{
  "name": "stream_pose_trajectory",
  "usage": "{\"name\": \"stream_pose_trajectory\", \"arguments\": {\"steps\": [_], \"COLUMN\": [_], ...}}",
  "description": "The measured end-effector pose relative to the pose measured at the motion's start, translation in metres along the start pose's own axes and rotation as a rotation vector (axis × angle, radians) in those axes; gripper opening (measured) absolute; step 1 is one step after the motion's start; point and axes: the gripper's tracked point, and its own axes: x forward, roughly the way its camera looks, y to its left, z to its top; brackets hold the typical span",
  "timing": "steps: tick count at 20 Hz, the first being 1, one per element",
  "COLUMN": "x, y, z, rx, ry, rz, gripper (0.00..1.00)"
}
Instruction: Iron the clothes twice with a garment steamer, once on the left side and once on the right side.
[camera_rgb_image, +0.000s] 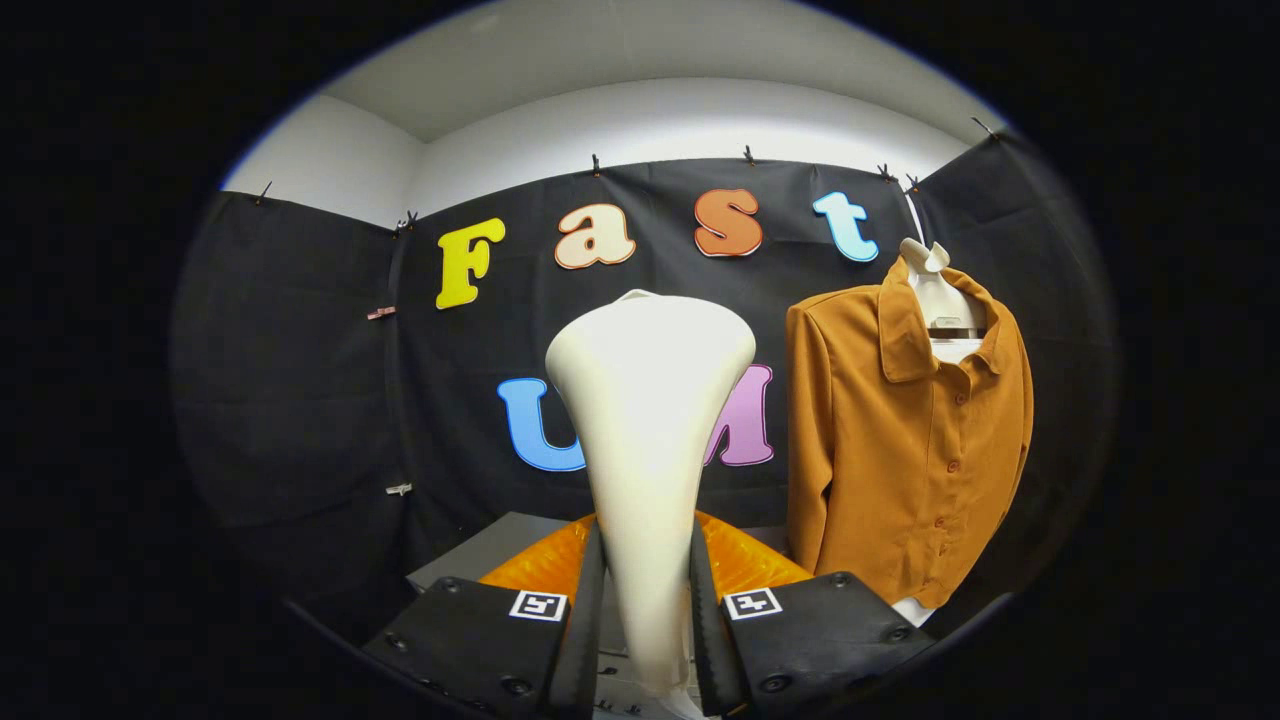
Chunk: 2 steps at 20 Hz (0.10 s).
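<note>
gripper (645, 640) clamped on white garment steamer (648, 400), held upright, orange shirt (905, 440) hanging beyond, to its right

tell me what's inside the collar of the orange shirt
A white mannequin neck fills the orange shirt collar; the torso below is covered by fabric. The claw is shut on the steamer.

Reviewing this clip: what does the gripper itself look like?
The gripper has two blocky dark jaw bodies with visible screws, each bearing a small square black-and-white tag on top. Its two fingers are thin flat blades with toothed inner edges.
</note>
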Motion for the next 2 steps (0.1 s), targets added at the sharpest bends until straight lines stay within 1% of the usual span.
{"name": "stream_pose_trajectory", "arguments": {"steps": [2], "x": [-0.0025], "y": [0.0001], "z": [-0.0007], "rx": [-0.002], "ry": [-0.002], "rz": [0.002], "gripper": [0.43]}}
